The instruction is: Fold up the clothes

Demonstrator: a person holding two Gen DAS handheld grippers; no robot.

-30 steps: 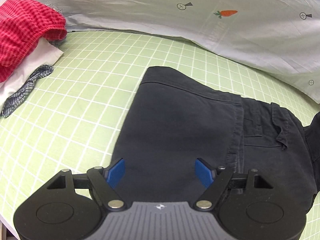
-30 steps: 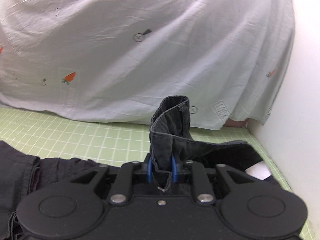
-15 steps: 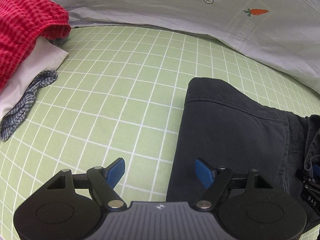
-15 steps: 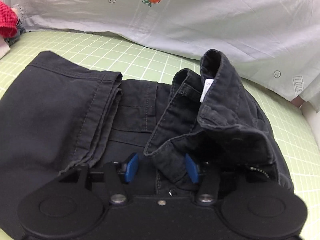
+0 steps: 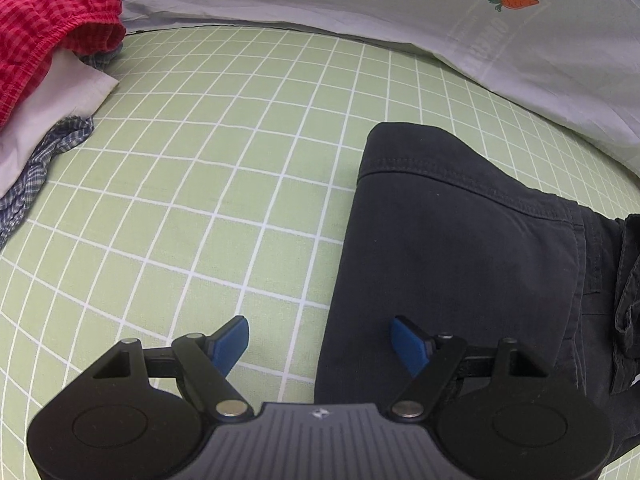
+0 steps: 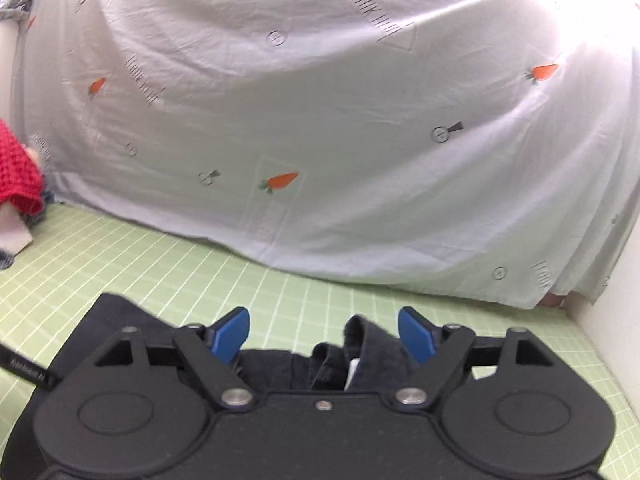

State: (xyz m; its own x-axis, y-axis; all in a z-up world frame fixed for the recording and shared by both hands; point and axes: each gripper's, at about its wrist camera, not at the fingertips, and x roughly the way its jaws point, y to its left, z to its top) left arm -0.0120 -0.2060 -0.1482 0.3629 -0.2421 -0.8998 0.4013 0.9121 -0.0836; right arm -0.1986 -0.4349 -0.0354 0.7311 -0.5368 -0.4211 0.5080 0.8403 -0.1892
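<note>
Your left gripper stands wide apart, blue pads clear of everything, nothing between them but air. It points steeply down over the left edge of the dark trousers: its right pad sits over the dark cloth, its left pad over the green checked sheet. Whether that right pad touches the cloth you cannot tell from this view.

Your right gripper has its jaws opening, already wide. A raised fold of the trousers' waistband, with a small white label showing, stands up between the pads but nearer the right one; neither pad presses on it, so you have no hold of it.

The trousers lie folded and flat on the sheet, hem edge toward the far side, waistband end bunched at the right in the left wrist view.

Behind them a pale cover with carrot prints drapes down to the sheet. At far left sits a pile: red checked garment on top, white cloth under it, blue checked fabric at the bottom, well apart from the trousers.
</note>
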